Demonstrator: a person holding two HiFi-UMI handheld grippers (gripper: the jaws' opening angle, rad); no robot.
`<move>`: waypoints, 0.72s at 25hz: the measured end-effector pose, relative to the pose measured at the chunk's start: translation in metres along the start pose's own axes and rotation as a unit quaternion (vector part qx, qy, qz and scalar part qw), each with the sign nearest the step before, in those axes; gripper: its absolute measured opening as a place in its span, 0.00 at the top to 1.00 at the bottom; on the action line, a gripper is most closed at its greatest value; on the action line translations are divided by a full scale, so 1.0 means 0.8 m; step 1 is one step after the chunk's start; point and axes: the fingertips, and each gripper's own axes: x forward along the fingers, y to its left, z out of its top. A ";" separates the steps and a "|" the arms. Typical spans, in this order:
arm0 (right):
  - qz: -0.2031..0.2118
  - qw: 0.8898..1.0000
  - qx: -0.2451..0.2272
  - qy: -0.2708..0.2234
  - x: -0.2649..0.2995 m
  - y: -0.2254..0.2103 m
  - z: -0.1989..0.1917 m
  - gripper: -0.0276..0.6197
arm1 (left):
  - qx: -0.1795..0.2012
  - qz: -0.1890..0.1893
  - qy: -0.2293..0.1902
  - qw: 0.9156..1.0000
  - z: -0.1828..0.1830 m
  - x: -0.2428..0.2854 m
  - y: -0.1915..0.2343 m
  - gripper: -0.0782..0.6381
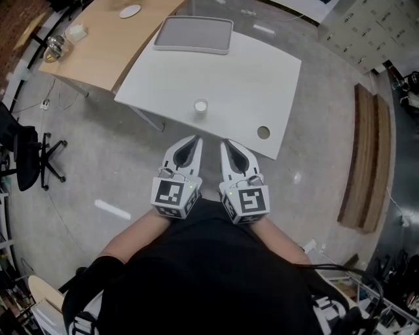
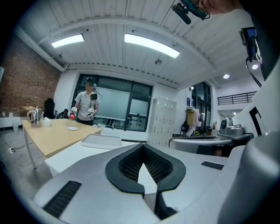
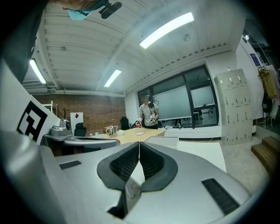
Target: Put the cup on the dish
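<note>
A small white cup (image 1: 200, 108) stands upright near the front edge of the white table (image 1: 262, 72). A small white dish (image 1: 129, 11) lies on the wooden table behind, and shows in the left gripper view (image 2: 72, 128) and the right gripper view (image 3: 139, 133). My left gripper (image 1: 194, 139) and right gripper (image 1: 224, 142) are held side by side just short of the white table's front edge, both shut with nothing between the jaws. The cup sits a little beyond and between their tips. The jaws hide the cup in both gripper views.
A grey tray (image 1: 194, 34) lies at the white table's far end. A round hole (image 1: 263, 132) marks its front right corner. The wooden table (image 1: 98, 46) carries a kettle (image 1: 55, 47) and a white box. An office chair (image 1: 26, 154) stands at left. A person (image 2: 87, 107) stands far behind the tables.
</note>
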 end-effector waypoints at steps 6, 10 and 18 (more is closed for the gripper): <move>-0.005 1.000 -0.009 0.007 0.052 0.009 0.006 0.94 | -0.013 -0.004 -0.002 1.000 0.008 0.020 0.054 0.88; -0.007 1.000 -0.019 0.008 0.084 0.022 0.014 0.94 | -0.020 0.001 -0.013 1.000 0.020 0.027 0.096 0.88; -0.022 0.999 -0.031 -0.001 0.140 0.042 0.030 0.94 | -0.014 -0.015 -0.024 1.000 0.034 0.038 0.151 0.88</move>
